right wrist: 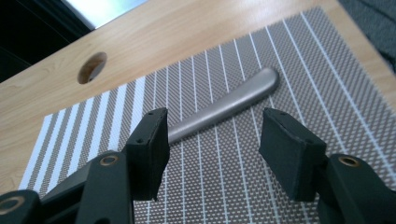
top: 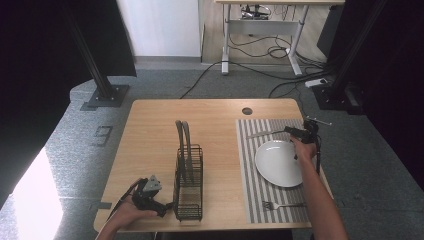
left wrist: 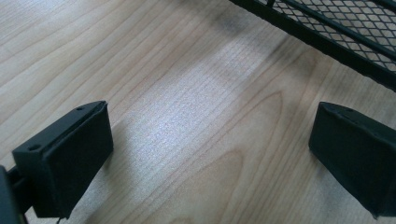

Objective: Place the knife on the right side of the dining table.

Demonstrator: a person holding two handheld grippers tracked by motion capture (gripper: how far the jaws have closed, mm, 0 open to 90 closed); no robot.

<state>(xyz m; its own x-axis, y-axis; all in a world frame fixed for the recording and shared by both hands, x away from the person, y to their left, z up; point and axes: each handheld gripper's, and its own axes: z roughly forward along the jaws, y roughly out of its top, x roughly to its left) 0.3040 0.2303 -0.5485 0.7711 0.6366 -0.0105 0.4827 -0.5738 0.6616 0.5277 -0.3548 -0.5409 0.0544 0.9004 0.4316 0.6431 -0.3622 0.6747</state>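
Note:
A silver utensil (right wrist: 233, 102), seemingly a knife, lies flat on the striped grey placemat (right wrist: 224, 186), at the mat's far edge beyond a white plate (top: 278, 163). My right gripper (right wrist: 212, 140) hovers low over the mat with its jaws apart. The utensil's handle runs just beyond the tips and passes behind the left jaw, untouched. From above, the right gripper (top: 289, 130) sits at the knife's (top: 260, 134) right end. My left gripper (left wrist: 210, 149) stands open over bare wood beside a black wire rack (left wrist: 336, 28), at the table's front left (top: 165, 206).
The black wire rack (top: 189, 175) stands mid-table with two thin grey pieces on edge in its far end. A fork (top: 280, 205) lies on the placemat's near edge. A cable hole (top: 247, 111) is at the wooden table's (top: 150, 130) back edge.

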